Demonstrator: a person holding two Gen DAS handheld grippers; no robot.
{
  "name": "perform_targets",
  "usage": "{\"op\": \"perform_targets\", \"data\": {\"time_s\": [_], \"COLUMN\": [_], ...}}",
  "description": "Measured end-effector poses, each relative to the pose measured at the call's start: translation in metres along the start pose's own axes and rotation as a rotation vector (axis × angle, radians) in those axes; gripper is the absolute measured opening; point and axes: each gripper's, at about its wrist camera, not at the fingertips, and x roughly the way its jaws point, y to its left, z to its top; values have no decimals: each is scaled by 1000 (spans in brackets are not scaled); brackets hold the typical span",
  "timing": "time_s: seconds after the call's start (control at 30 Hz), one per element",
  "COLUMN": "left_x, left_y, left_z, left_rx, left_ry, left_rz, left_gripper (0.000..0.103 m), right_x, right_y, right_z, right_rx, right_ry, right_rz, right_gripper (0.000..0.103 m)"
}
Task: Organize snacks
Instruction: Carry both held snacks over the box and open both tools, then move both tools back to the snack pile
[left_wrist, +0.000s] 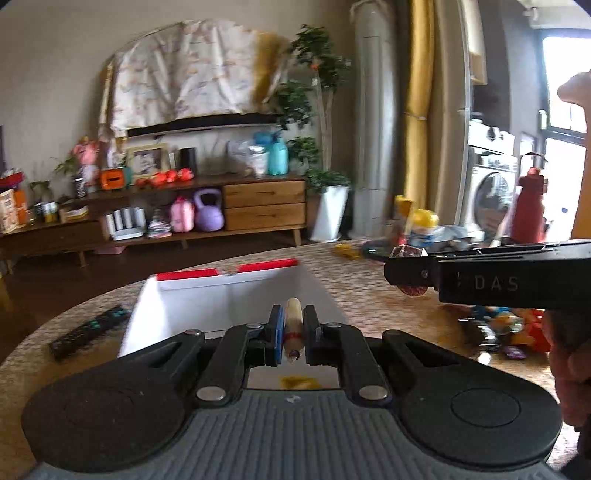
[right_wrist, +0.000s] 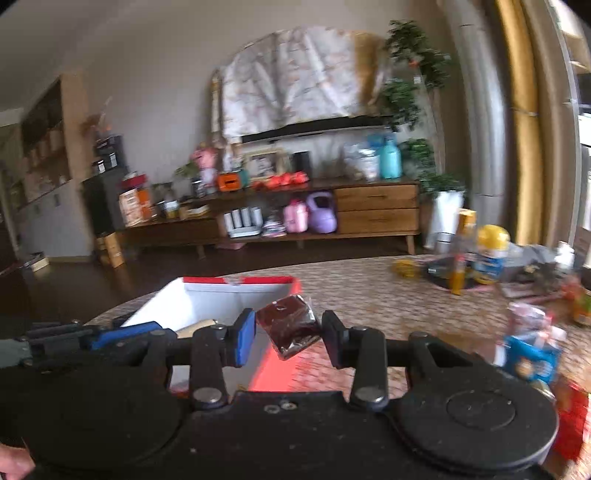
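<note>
In the left wrist view, the left tongs (left_wrist: 293, 326) held a pale sausage stick (left_wrist: 293, 325) above the white box (left_wrist: 236, 295) at frame centre. In the right wrist view, the right tongs (right_wrist: 288, 338) pinched a dark brown snack packet (right_wrist: 290, 325) beside that box; more snacks (right_wrist: 532, 350) waited lower right on the worktop (right_wrist: 369, 295), so sorting seemed unfinished.

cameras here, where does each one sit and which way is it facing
Left wrist: sits behind the left claw, shut on a sausage stick over the white box; the right claw and a hand show at right.
Right wrist: sits behind the right claw, holding a dark snack packet beside the box; the left claw shows at left.
Shared: box, table, TV cabinet.
</note>
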Motion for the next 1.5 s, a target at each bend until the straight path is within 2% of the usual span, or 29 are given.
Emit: {"op": "perform_targets", "data": {"time_s": [0.23, 0.4, 0.57, 0.77, 0.97, 1.3, 1.37, 1.47, 1.5], "left_x": [20, 43, 64, 80, 86, 86, 86, 83, 81], "left_y": [36, 54, 64, 72, 69, 68, 68, 67, 66], "left_z": [-5, -8, -14, -21, -21, -20, -20, -18, -18], "left_rx": [-25, -31, -33, -62, -34, -43, -42, -43, -44], "left_ry": [52, 116, 191, 284, 323, 338, 337, 329, 320], "left_rz": [63, 90, 101, 93, 91, 124, 126, 136, 139], "left_gripper": [10, 10, 10, 11, 11, 11, 15, 38, 52], "right_x": [45, 80, 120, 165, 170, 169, 170, 172, 170], "right_y": [35, 53, 58, 58, 76, 86, 86, 83, 81], "right_z": [17, 22, 20, 9, 6, 0, 0, 4, 5], "right_rx": [-48, -62, -59, 20, -69, -159, -160, -157, -153], "right_ry": [60, 137, 274, 495, 507, 470, 471, 461, 454], "right_rz": [71, 98, 77, 42, -36, -64, -61, -55, -55], "right_gripper": [38, 37, 38, 38, 38, 40, 43, 52, 52]}}
